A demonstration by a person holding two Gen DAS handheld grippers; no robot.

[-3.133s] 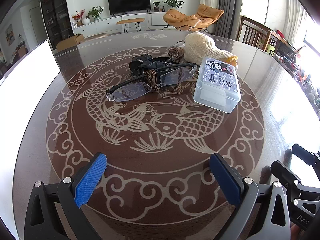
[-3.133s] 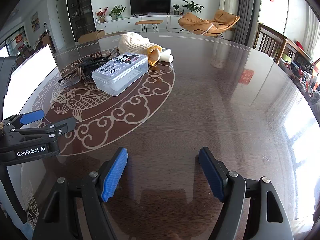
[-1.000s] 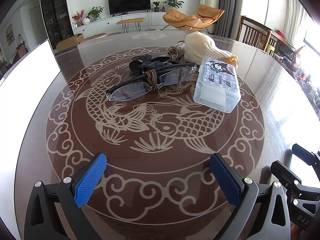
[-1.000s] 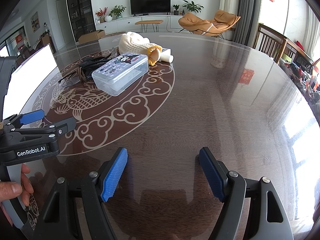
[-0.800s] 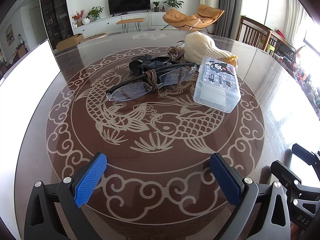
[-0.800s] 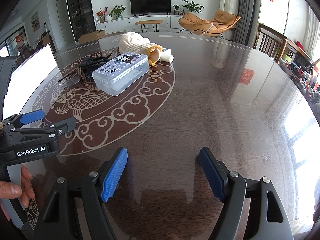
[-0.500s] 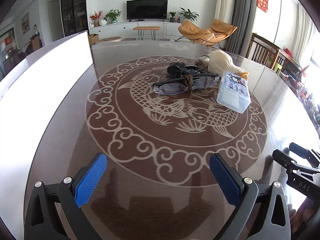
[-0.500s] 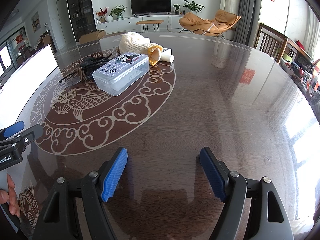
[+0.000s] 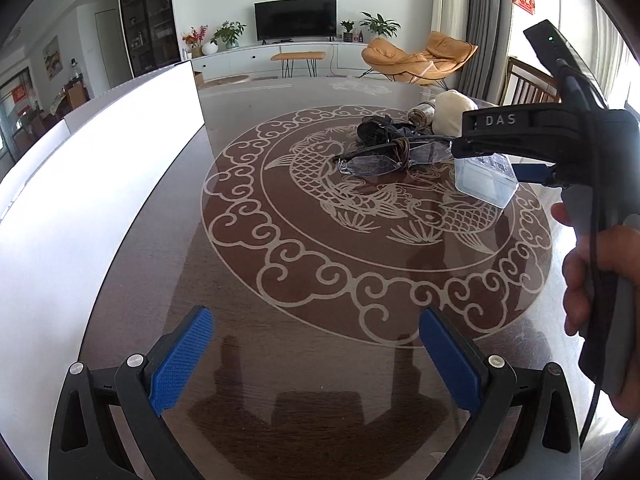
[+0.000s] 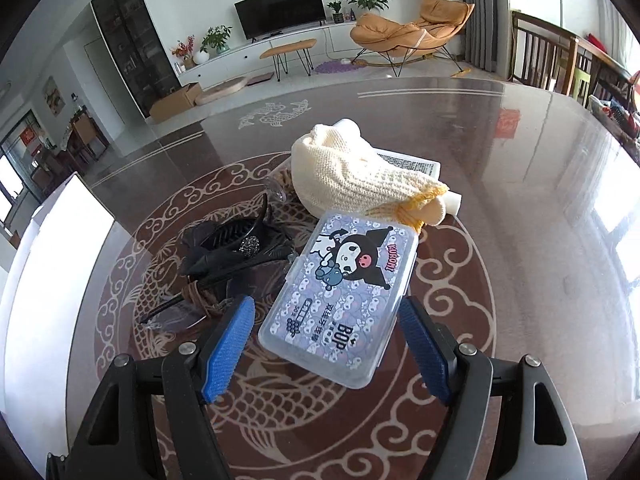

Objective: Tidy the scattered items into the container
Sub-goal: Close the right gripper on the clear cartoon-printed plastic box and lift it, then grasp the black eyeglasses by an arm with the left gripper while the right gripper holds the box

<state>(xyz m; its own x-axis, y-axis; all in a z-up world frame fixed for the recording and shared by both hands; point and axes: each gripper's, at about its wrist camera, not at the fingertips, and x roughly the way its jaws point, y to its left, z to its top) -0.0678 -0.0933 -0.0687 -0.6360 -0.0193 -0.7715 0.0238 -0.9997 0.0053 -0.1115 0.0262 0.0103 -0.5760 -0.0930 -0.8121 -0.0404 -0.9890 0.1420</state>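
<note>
A clear plastic box with a cartoon lid (image 10: 340, 296) lies on the round table; it also shows in the left wrist view (image 9: 484, 180). My right gripper (image 10: 326, 350) is open, its blue pads on either side of the box's near end, not touching it. Behind the box lie a cream knitted pouch (image 10: 352, 176), a black hair clip (image 10: 236, 244) and clear glasses with a brown tie (image 10: 192, 304). The glasses (image 9: 384, 160) show in the left wrist view. My left gripper (image 9: 316, 358) is open and empty, low over the near table, far from the items.
A white container wall (image 9: 100, 184) stands along the table's left side. A white tube (image 10: 416, 168) lies behind the pouch. The dark glass table (image 9: 304, 264) has a fish pattern. Dining chairs (image 10: 552, 60) stand at the far right.
My right gripper has moved forward and left over the table to straddle the clear box. My left gripper has pulled back and turned so the white container wall fills more of its left.
</note>
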